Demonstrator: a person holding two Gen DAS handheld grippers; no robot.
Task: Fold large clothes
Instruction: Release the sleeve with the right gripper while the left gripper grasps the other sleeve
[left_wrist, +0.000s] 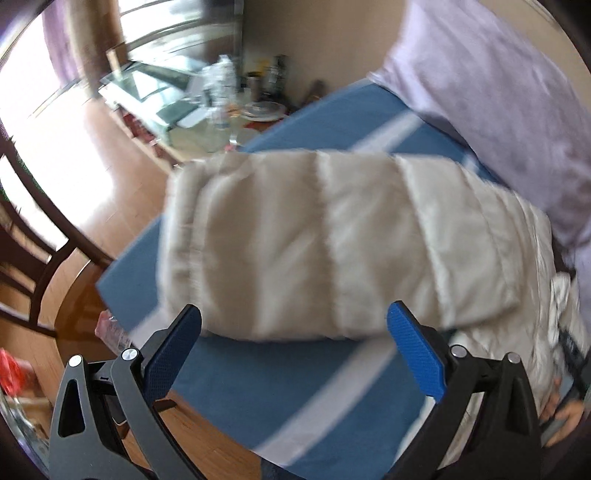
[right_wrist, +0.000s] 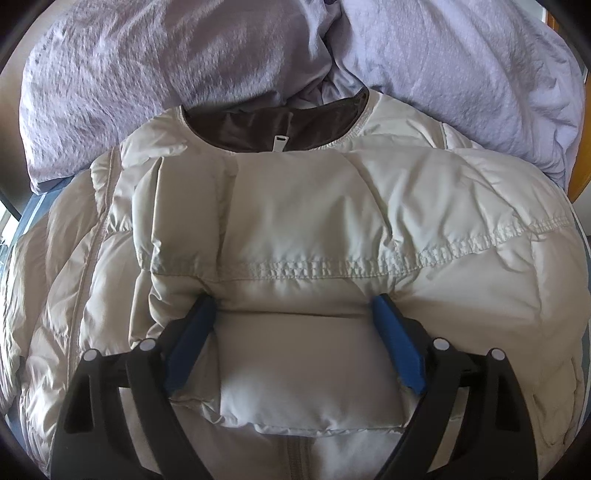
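Note:
A cream quilted puffer jacket lies on the bed with its brown-lined collar at the far side. One sleeve is folded across its chest. My right gripper is open, with its blue fingers pressed down on either side of that folded sleeve's end. In the left wrist view, the jacket's other sleeve stretches out over the blue sheet, blurred. My left gripper is open and empty, just in front of this sleeve.
Lilac pillows lie beyond the collar and show in the left wrist view. Left of the bed are a wooden floor, a cluttered glass table and a dark chair.

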